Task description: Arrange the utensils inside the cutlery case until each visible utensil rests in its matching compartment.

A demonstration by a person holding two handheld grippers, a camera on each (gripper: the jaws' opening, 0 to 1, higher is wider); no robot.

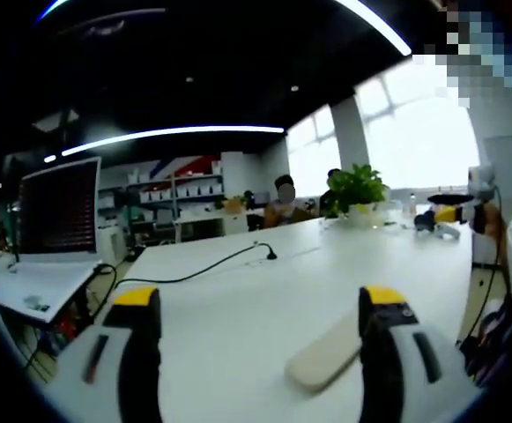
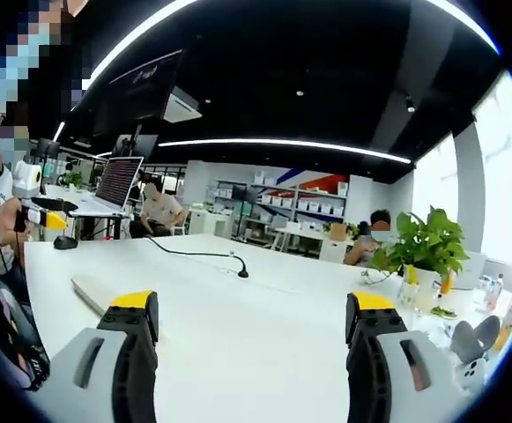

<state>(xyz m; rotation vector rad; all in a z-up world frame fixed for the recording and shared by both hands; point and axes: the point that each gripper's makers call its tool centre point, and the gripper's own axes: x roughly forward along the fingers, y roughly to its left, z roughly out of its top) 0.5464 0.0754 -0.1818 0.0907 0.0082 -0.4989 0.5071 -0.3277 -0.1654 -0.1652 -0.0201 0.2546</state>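
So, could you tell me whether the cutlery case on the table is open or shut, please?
Shut, as far as I can tell: the cutlery case lies flat on the white table, a plain beige slab with no compartments or utensils exposed.

The left tongs point(image 1: 260, 330) hang with jaws spread wide, holding nothing. The right tongs point(image 2: 251, 330) gape likewise, empty.

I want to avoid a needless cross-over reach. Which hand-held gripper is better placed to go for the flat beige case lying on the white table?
Probably the left hand-held gripper: its jaws are open, and the beige case lies beside its right jaw. In the right gripper view the case sits outside the right hand-held gripper, off to its left.
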